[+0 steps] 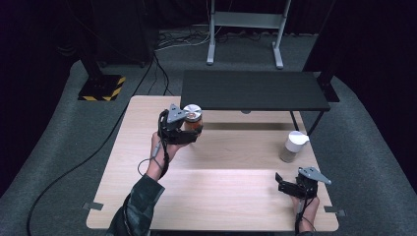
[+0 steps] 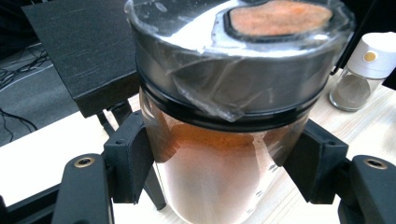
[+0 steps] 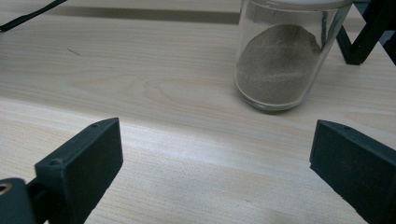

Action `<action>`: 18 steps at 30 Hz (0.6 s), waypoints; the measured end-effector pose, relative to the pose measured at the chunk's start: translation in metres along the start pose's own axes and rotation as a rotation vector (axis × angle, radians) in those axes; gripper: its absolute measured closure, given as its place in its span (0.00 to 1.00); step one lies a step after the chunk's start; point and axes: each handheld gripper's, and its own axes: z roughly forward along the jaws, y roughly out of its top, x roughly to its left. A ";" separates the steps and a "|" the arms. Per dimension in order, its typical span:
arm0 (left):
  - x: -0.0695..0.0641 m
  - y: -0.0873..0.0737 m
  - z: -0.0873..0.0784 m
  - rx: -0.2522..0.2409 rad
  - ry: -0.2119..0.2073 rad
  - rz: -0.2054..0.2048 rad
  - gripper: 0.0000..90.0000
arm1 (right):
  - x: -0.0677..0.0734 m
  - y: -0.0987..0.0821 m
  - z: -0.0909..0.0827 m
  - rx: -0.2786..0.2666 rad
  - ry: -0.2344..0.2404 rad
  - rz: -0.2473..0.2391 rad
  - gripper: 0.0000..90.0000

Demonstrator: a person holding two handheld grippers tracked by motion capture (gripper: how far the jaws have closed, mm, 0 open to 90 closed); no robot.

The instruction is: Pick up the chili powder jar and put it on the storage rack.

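Note:
My left gripper (image 1: pixel 189 133) is shut on a glass spice jar (image 1: pixel 193 119) of orange powder with a silver lid, lifted above the left part of the wooden table (image 1: pixel 216 196). In the left gripper view the jar (image 2: pixel 219 182) stands upright between both black pads (image 2: pixel 135 158), which press on its sides. A second jar (image 1: pixel 294 146) with a white lid and grey-brown powder stands on the table at the right. My right gripper (image 1: pixel 281 183) rests low near the table's front right edge, open and holding nothing. In the right gripper view the grey-brown jar (image 3: pixel 285 60) stands ahead of the wide-apart jaws.
A low black shelf (image 1: pixel 253 90) on thin legs spans the back of the table. Cables and a yellow-and-black striped base (image 1: pixel 102 87) lie on the grey floor beyond. A metal stand (image 1: pixel 244 29) is at the far back.

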 end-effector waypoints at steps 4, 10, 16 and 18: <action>0.003 0.004 -0.001 0.000 -0.005 0.000 0.34 | 0.000 0.000 0.000 0.000 -0.001 0.000 0.01; 0.006 0.009 -0.002 0.001 -0.011 0.005 0.34 | 0.000 0.000 0.000 0.000 -0.002 0.000 0.01; 0.008 0.014 -0.002 0.000 -0.017 0.002 0.34 | 0.000 0.000 0.000 -0.001 -0.002 0.000 0.01; 0.009 0.015 -0.002 0.002 -0.018 0.005 0.34 | 0.000 0.000 0.000 -0.001 -0.002 0.000 0.01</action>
